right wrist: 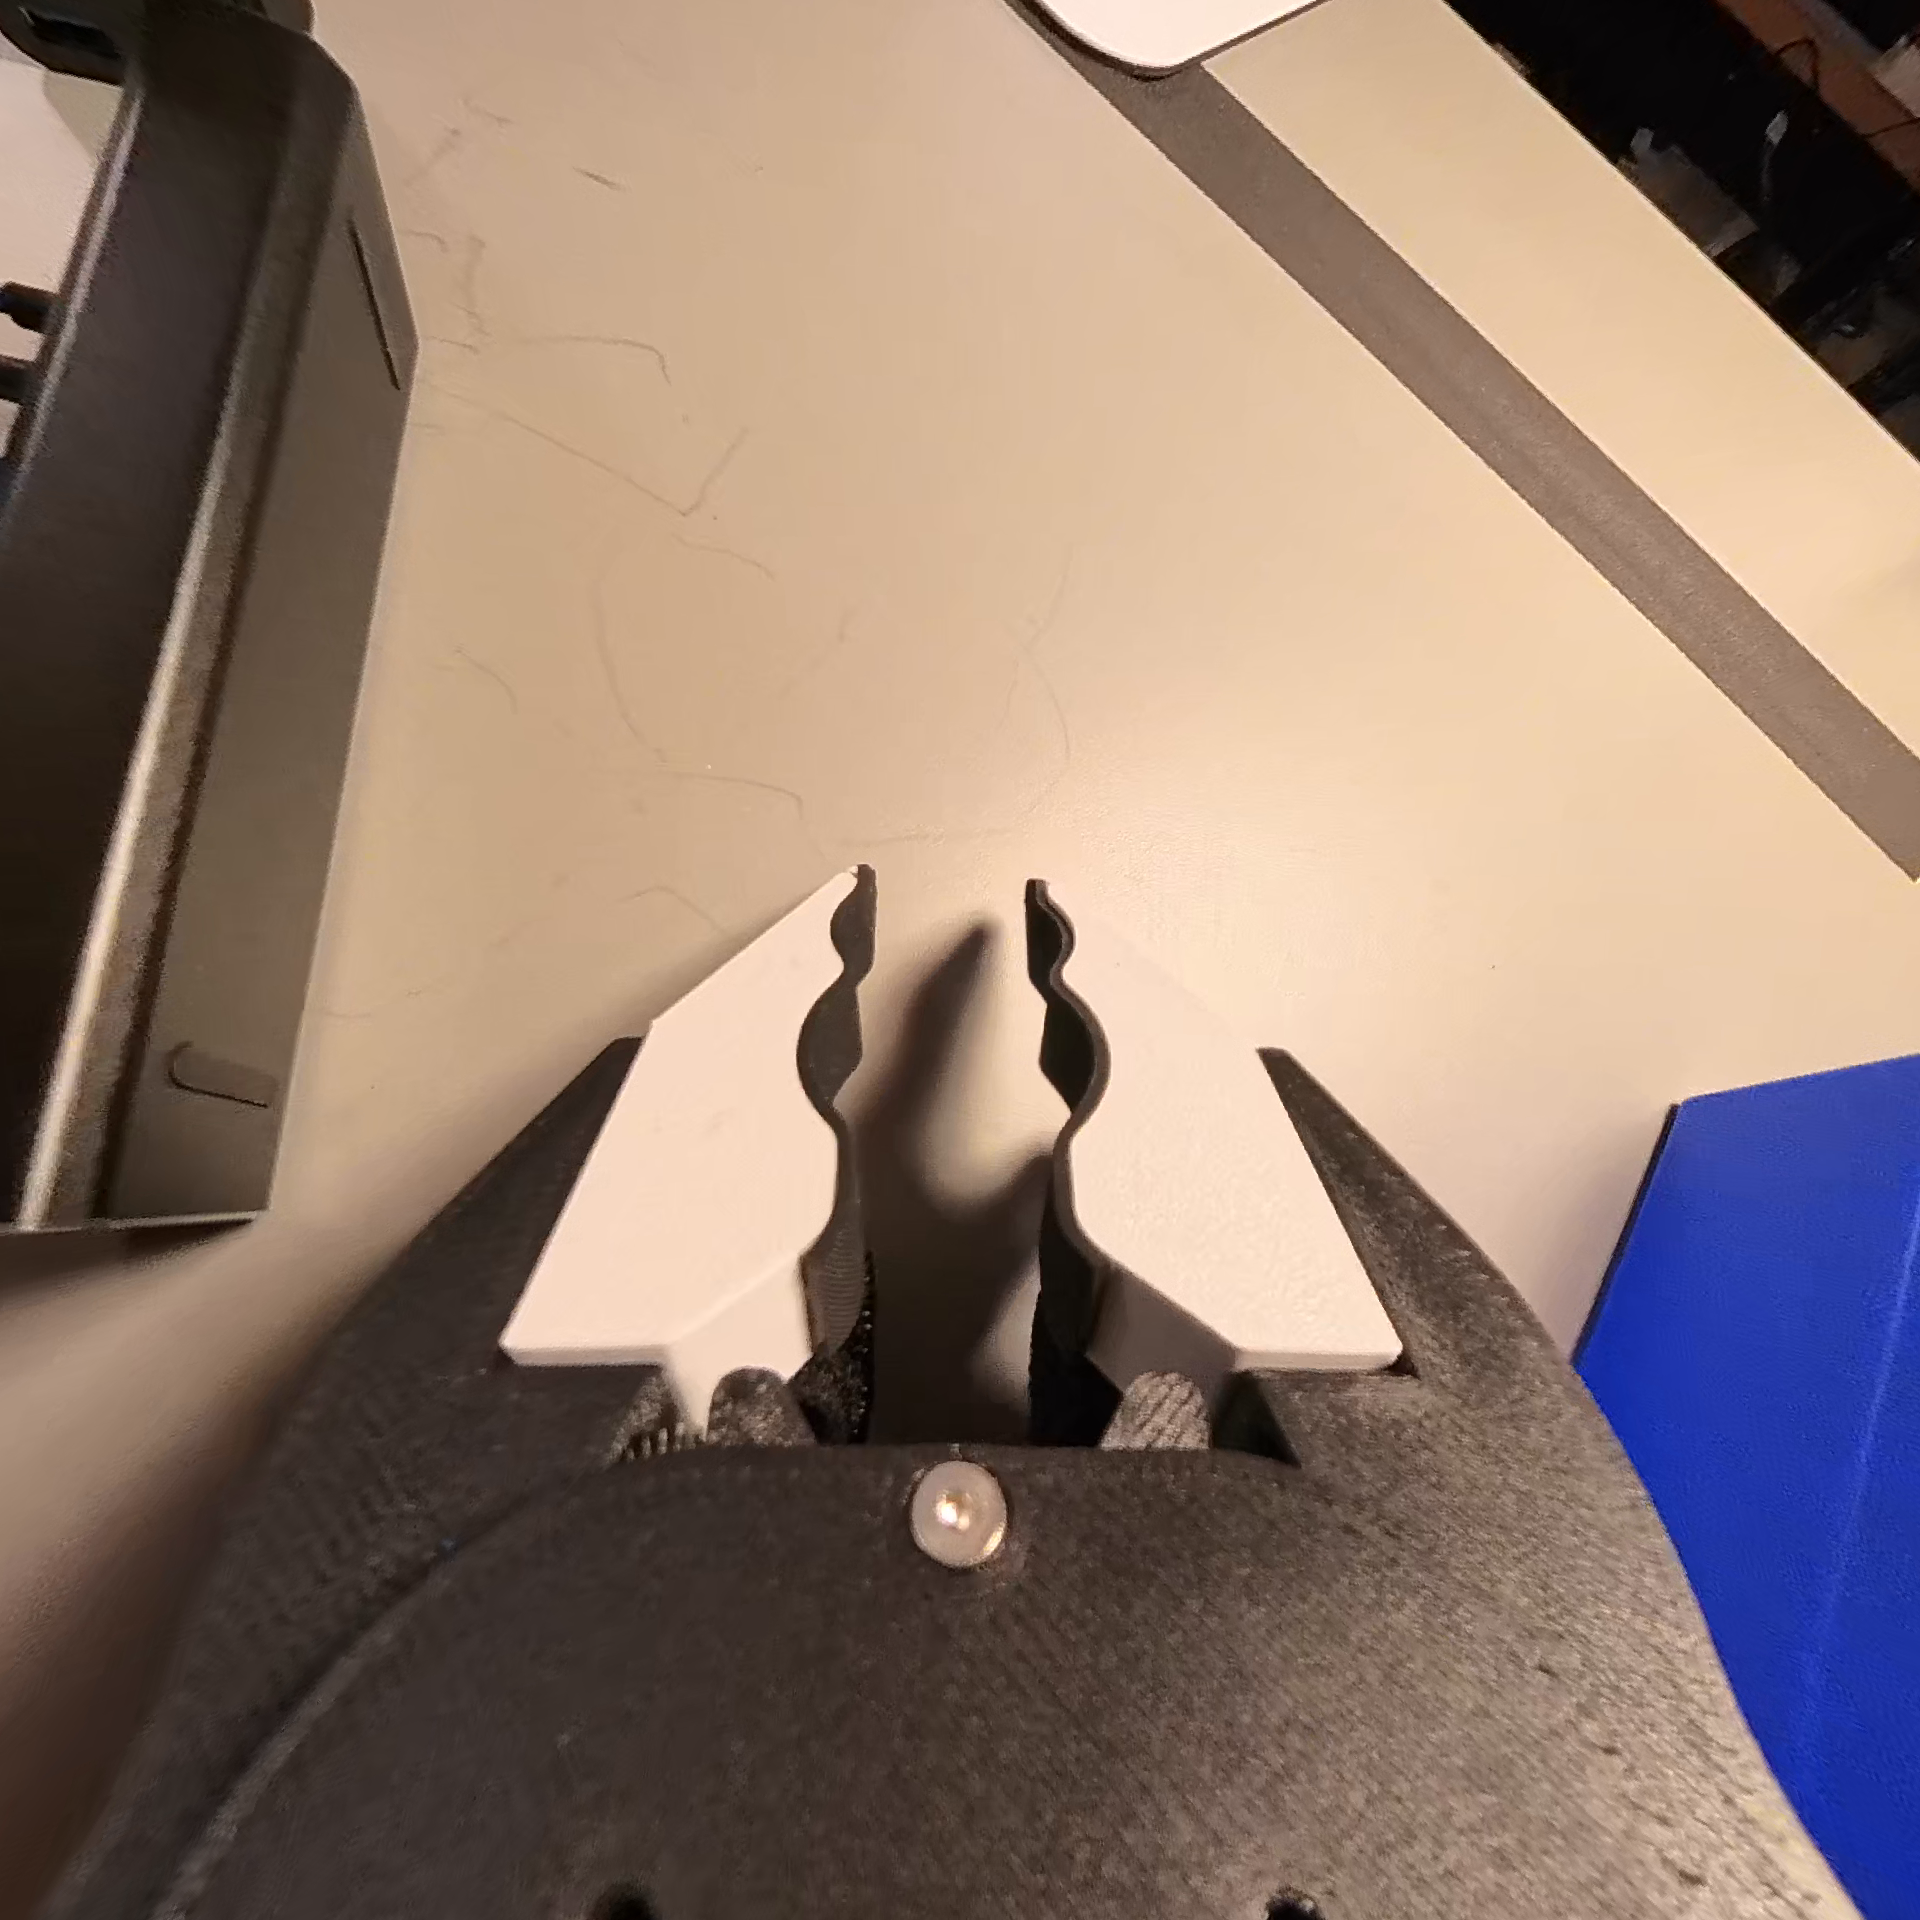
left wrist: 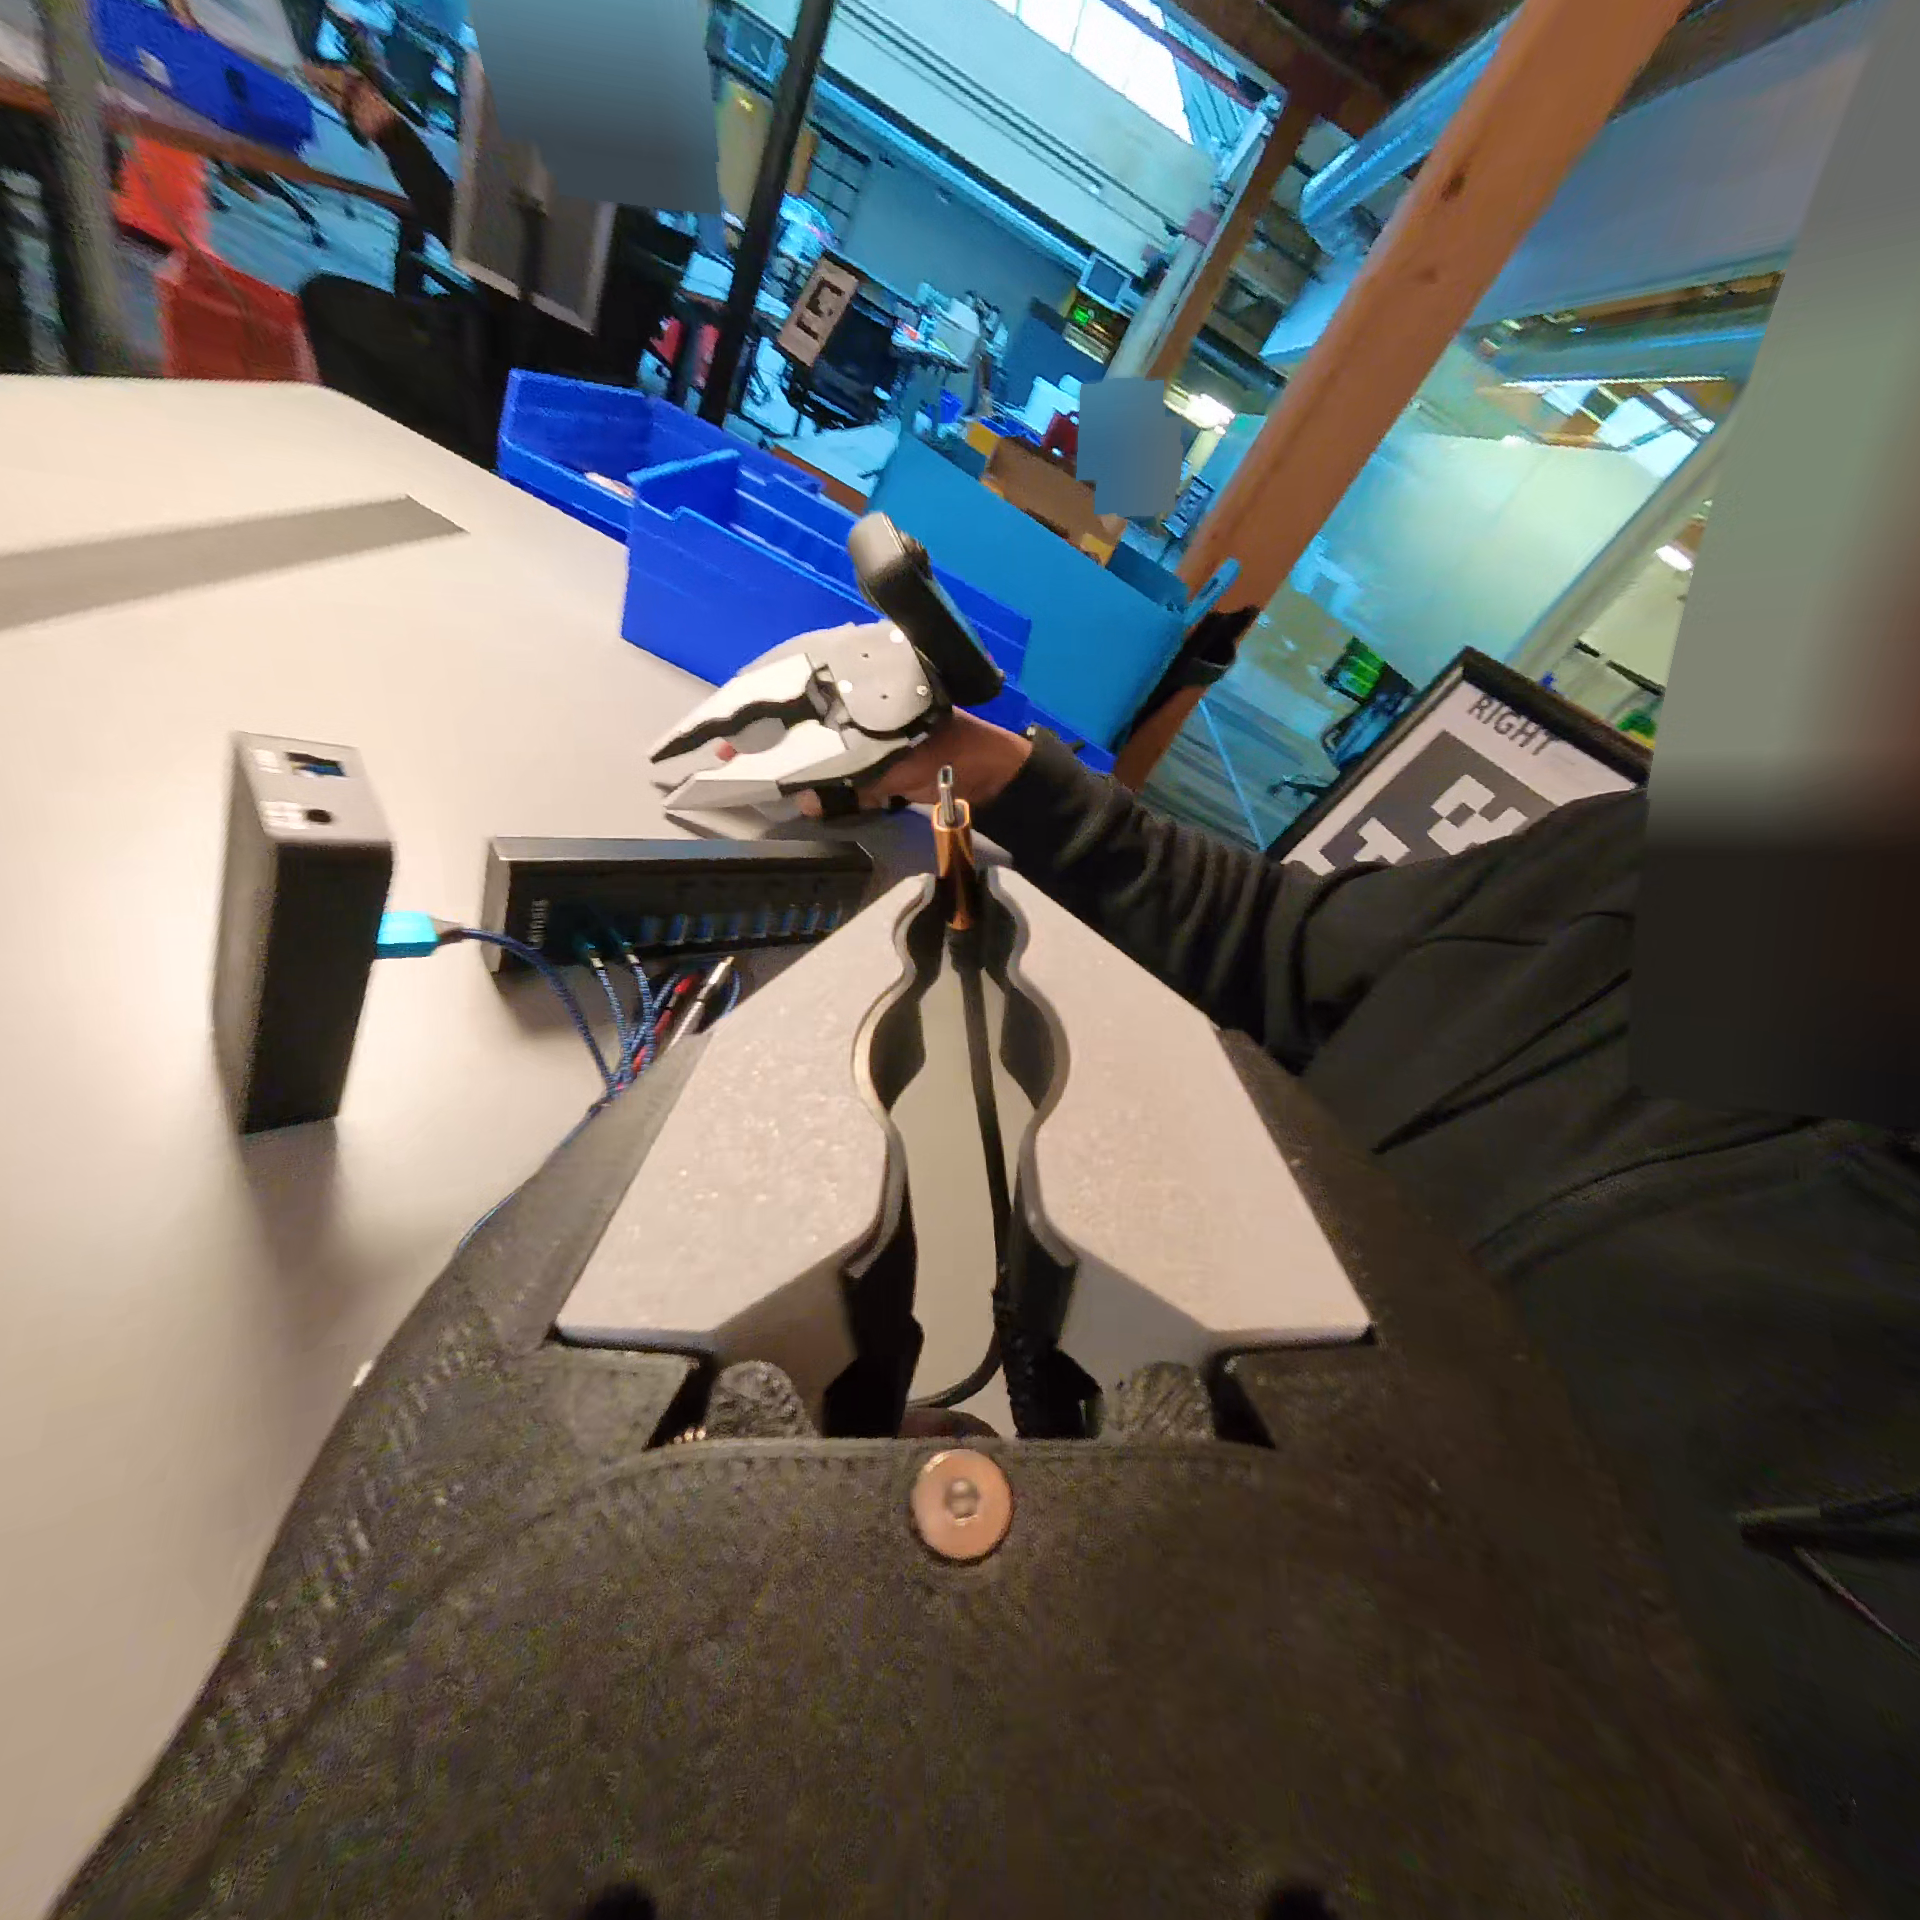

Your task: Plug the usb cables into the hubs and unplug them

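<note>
My left gripper [left wrist: 956, 881] is shut on a thin black cable [left wrist: 987, 1122] just behind its orange-and-metal plug [left wrist: 948, 821], which sticks out past the fingertips above the table. A long black hub [left wrist: 675, 883] with a row of blue ports lies ahead, with several braided cables [left wrist: 623, 997] plugged in. A black box hub [left wrist: 301, 935] stands to its left with a light-blue plug [left wrist: 405, 932] in its side. My right gripper [right wrist: 951, 878] is open and empty, low over the table [right wrist: 935, 520] beside the long hub [right wrist: 208, 623]. It also shows in the left wrist view [left wrist: 717, 764], beyond that hub.
Blue bins [left wrist: 727, 540] stand along the table's far edge, and one [right wrist: 1766, 1351] is close on the right of my right gripper. A dark strip [right wrist: 1558, 468] crosses the tabletop. A person's dark sleeve [left wrist: 1195, 904] reaches in from the right. A black-and-white marker board [left wrist: 1475, 800] stands behind it. My left tips are about 25 cm from the long hub [right wrist: 208, 623], my right tips only 9 cm.
</note>
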